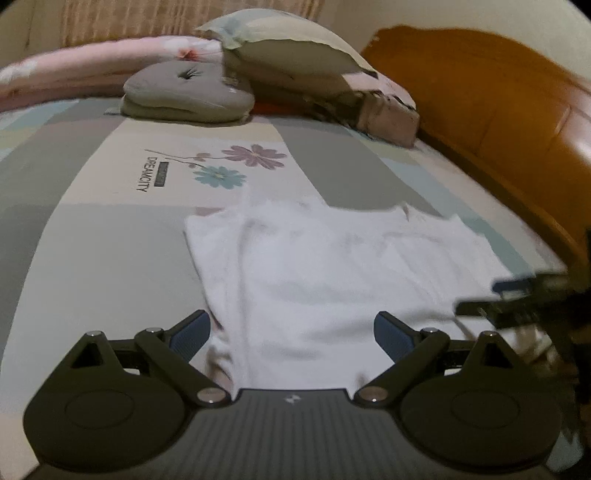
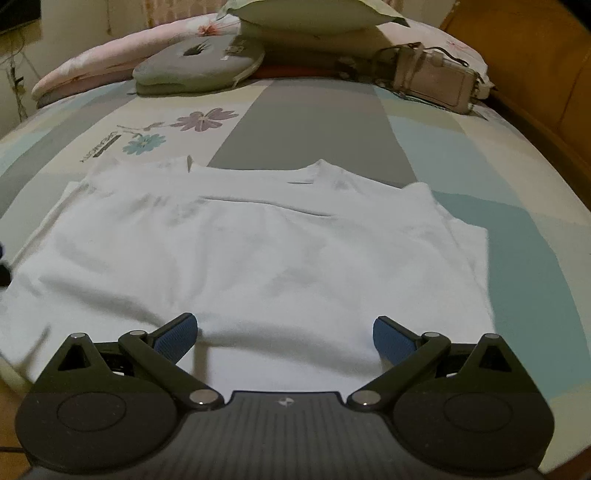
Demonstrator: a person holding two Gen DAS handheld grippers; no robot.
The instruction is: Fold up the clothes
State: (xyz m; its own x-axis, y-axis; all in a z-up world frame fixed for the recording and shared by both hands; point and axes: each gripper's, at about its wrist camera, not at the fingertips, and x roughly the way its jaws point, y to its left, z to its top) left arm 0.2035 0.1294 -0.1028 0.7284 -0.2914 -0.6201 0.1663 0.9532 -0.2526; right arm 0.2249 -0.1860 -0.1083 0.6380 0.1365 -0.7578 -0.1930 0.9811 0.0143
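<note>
1. Both grippers are hovering over the near edge of a white garment [image 2: 258, 251]: the left gripper [image 1: 291, 334] and right gripper [image 2: 284, 338] are spread wide, grasping nothing.
2. Lying flat on the patterned bedsheet [image 2: 317, 122], the garment is partly folded.
3. Beyond it, a grey cushion [image 2: 195, 66], pillows [image 1: 291, 55] and a pale handbag [image 2: 436, 83] are sitting by the wooden headboard [image 1: 491, 96].

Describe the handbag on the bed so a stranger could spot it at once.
Start at the wooden headboard and the pillows stacked against it. The handbag lies on the bedsheet just in front of them, on the headboard side. It is a pale boxy bag with straps, unlike the round grey cushion further along.
</note>
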